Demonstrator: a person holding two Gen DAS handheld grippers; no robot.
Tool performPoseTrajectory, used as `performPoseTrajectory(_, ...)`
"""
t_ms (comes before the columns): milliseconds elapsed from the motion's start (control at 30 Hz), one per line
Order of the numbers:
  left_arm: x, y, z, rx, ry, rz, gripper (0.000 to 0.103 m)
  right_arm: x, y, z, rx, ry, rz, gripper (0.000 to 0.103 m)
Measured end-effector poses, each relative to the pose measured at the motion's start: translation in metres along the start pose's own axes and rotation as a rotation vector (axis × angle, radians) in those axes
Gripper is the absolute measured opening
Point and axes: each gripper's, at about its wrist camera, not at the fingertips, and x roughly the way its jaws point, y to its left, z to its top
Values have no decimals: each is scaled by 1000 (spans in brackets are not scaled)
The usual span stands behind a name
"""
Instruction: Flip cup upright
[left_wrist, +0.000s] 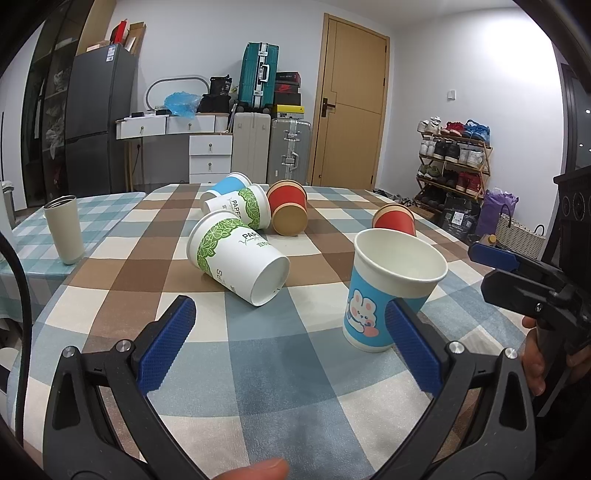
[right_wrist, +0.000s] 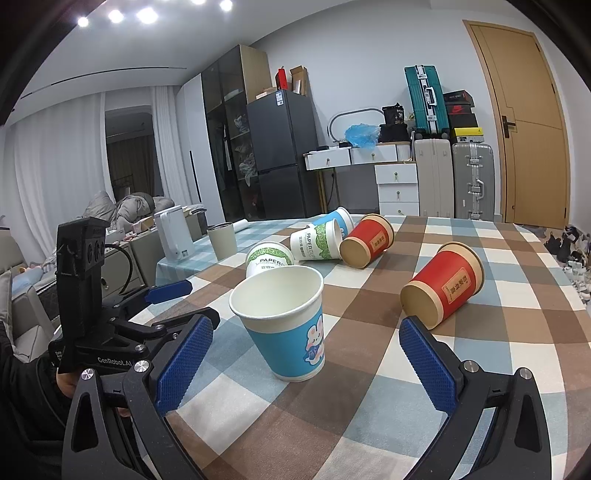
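A blue paper cup with a bunny print (left_wrist: 384, 295) (right_wrist: 288, 325) stands upright on the checked tablecloth. My left gripper (left_wrist: 291, 332) is open and empty, its right finger just in front of that cup. My right gripper (right_wrist: 306, 362) is open and empty, just short of the blue cup. A white-and-green cup (left_wrist: 236, 258) (right_wrist: 267, 258) lies on its side beyond the left gripper. A red cup (right_wrist: 443, 284) (left_wrist: 393, 219) lies on its side ahead of the right gripper's right finger.
Farther back lie another green-print cup (left_wrist: 240, 210), a blue-and-white cup (left_wrist: 227, 188) and a second red cup (left_wrist: 288, 212) (right_wrist: 367, 240). A beige tumbler (left_wrist: 62, 229) (right_wrist: 221, 242) stands at the left. The table's far edge (left_wrist: 332, 190) faces suitcases and a door.
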Motion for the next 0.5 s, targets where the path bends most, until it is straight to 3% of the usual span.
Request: performPoseTrajectory(500,-1,1,0,-1,-1,0,102,0,1,0,-3,1,-1,103)
